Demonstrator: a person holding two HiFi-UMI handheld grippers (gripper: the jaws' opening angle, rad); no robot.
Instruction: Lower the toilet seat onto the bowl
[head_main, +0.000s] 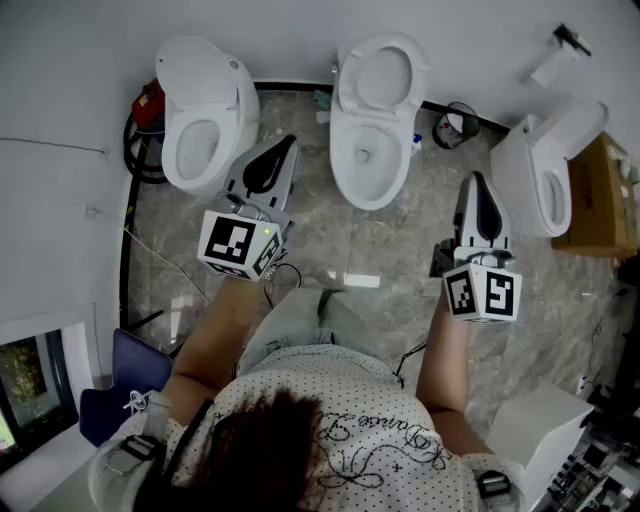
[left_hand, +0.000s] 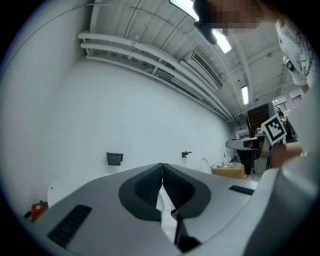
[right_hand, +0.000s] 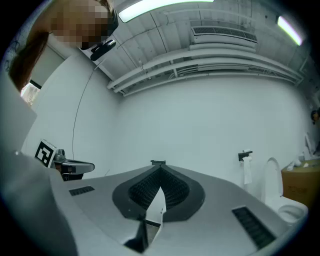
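left gripper (head_main: 288, 145) and right gripper (head_main: 478, 182), both closed and empty, hang level short of the middle bowl (head_main: 367, 165), so this is likely the approach; next, one must reach the seat (head_main: 381, 77) raised behind it and tip it down.

We see bright, even light from long white fluorescent ceiling tubes (right_hand: 165, 6), which leave a glare patch on the glossy grey marble floor (head_main: 350, 281). Both gripper views bend strongly and darken at their round edges, and the grey left gripper (left_hand: 161, 167) and right gripper (right_hand: 159, 167) look soft close to the lens.
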